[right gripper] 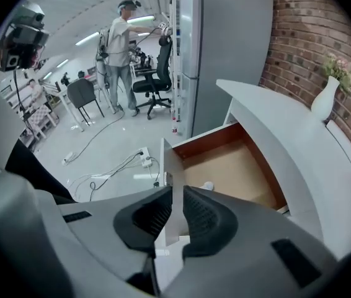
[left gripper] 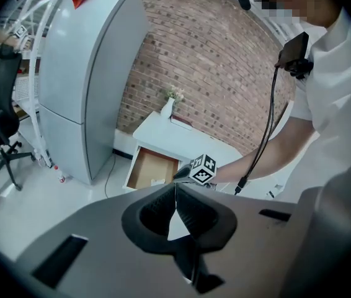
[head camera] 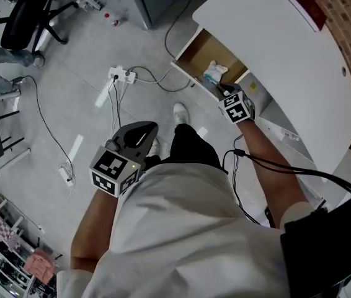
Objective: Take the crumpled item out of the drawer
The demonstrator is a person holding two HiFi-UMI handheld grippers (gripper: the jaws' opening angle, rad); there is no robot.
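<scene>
The drawer (head camera: 188, 53) of the white desk (head camera: 275, 48) stands pulled out. Inside it lies the crumpled item (head camera: 214, 72), white with some blue, toward the front right. My right gripper (head camera: 224, 92) is at the drawer's front edge. In the right gripper view its jaws (right gripper: 174, 197) close on either side of the white drawer front (right gripper: 168, 163), and the crumpled item (right gripper: 208, 185) shows just behind that panel. My left gripper (head camera: 139, 135) hangs shut and empty near my body, well left of the drawer (left gripper: 151, 169); its jaws (left gripper: 175, 194) meet at the tips.
A power strip with cables (head camera: 123, 75) lies on the floor left of the drawer. A grey fridge (left gripper: 82, 79) stands beside the desk. A vase (right gripper: 324, 98) and a red book (head camera: 309, 5) sit on the desk top. An office chair (head camera: 26, 14) and a person (right gripper: 121, 54) are farther off.
</scene>
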